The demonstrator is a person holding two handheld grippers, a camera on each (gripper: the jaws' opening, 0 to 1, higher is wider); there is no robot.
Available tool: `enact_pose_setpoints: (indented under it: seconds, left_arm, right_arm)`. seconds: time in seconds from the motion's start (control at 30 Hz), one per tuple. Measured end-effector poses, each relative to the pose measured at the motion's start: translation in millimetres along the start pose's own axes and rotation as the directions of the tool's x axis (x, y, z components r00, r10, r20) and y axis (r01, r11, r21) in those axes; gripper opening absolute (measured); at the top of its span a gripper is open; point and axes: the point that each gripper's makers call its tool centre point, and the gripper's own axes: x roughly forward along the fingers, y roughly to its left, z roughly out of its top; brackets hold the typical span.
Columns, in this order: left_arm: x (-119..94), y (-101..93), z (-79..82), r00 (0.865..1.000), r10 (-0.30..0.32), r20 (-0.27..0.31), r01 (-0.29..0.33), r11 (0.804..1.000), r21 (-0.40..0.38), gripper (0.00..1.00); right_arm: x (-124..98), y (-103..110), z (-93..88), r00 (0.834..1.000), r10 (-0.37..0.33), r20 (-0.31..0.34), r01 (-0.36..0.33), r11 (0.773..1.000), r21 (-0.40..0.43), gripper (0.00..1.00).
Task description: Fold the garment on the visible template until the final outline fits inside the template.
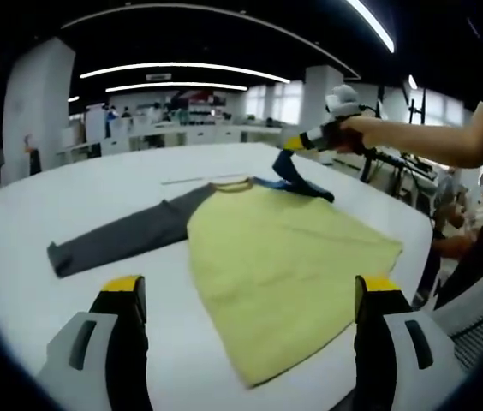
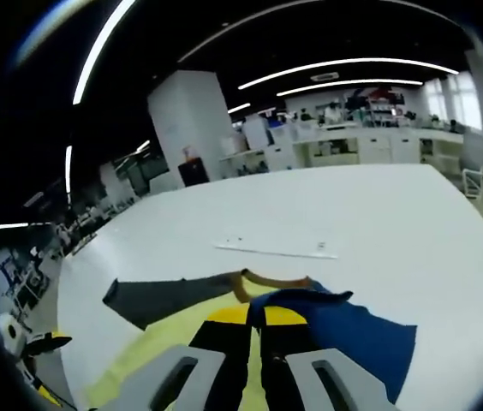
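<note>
A long-sleeved shirt (image 1: 284, 274) lies flat on a white table (image 1: 96, 184), spread wide so its outline can be read before folding; the body is pale yellow, and one grey sleeve (image 1: 126, 240) stretches straight out to the side, untouched. The other sleeve (image 1: 297, 175) is dark blue and is lifted off the table near the collar, drawn inward over the yellow body; this looks like the first fold, bringing the sleeve across the chest.

In the left gripper view, the right gripper (image 1: 306, 143) reaches in from the right, held by a person's hand (image 1: 353, 133), pinching the raised blue cloth. In the right gripper view, the right gripper (image 2: 257, 330) has its yellow-tipped jaws pressed together with blue cloth bunched around them; it appears clamped on the sleeve (image 2: 344, 338), and the grey sleeve (image 2: 169, 300) and collar (image 2: 271, 280) show beyond.

The left gripper (image 1: 246, 295) hovers low at the near hem, jaws spread wide with the yellow cloth showing between them, gripping nothing; likely waiting to steady or take the hem once the sleeve is laid down.

A thin pale strip (image 2: 276, 250) lies on the table beyond the collar; whether it belongs to the template cannot be told, and no template outline can be made out. An office with desks (image 1: 181, 128) lies behind.
</note>
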Motion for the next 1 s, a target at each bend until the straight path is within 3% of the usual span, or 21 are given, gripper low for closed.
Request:
enact_pose_setpoints:
  seconds: [0.43, 0.63, 1.0]
  left_arm:
    - [4.4, -4.3, -3.4, 1.000, -0.021, 0.001, 0.021, 1.000, -0.003, 0.99]
    - [6.1, -4.7, -4.4, 1.000, -0.023, 0.005, 0.023, 1.000, -0.003, 0.99]
    - [7.7, -10.6, -3.0, 1.000, -0.023, 0.002, 0.023, 1.000, -0.003, 0.99]
  right_arm:
    - [31.8, 23.2, 4.2, 0.999, 0.033, -0.028, -0.035, 0.997, -0.071, 0.00]
    - [39.5, 35.9, 3.3, 0.998, 0.026, -0.049, -0.033, 0.987, -0.159, 0.00]
    - [51.5, 71.0, 1.8, 0.993, 0.091, -0.068, -0.102, 0.980, -0.171, 0.00]
